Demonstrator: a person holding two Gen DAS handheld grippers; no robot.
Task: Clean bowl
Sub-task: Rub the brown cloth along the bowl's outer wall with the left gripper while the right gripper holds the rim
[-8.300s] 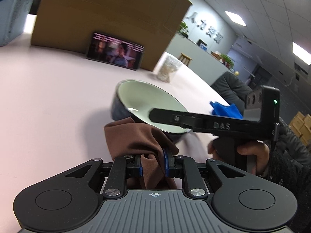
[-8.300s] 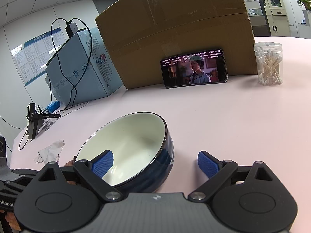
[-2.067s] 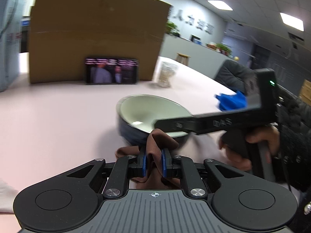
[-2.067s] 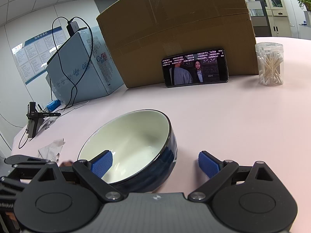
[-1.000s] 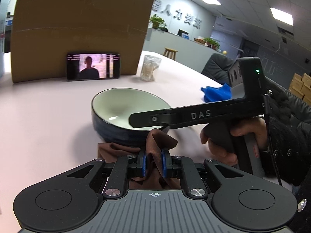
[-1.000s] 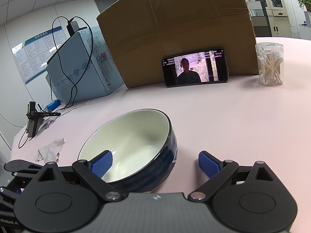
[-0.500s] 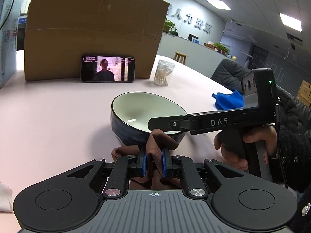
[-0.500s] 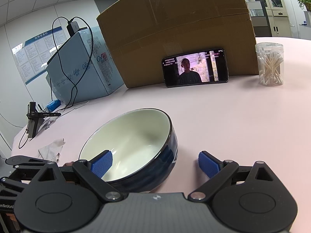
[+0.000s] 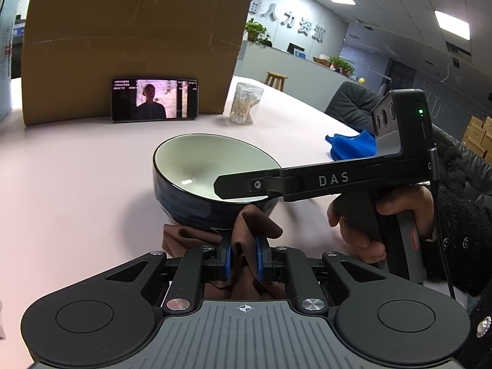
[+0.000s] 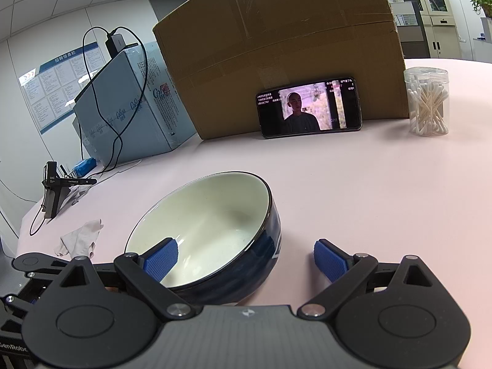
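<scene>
Near side of bowl [image 9: 196,196]: your left gripper [image 9: 243,256], clamped on the cloth [image 9: 246,230], fills it.
Over the rim: your right gripper [image 10: 246,259] bars it, one finger inside, one outside.
Left of bowl: bare table [image 9: 77,190]; you can pass.
Beyond bowl: open table up to the phone [image 9: 154,100], box [image 9: 129,40] and swab jar [image 9: 246,103].
Right: blue rag [image 9: 350,146] lies well apart.

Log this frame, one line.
left gripper: shut on brown cloth | right gripper: open, straddling dark-blue ceramic bowl rim

left gripper [image 9: 243,256] clamped, right gripper [image 10: 246,258] spread wide
</scene>
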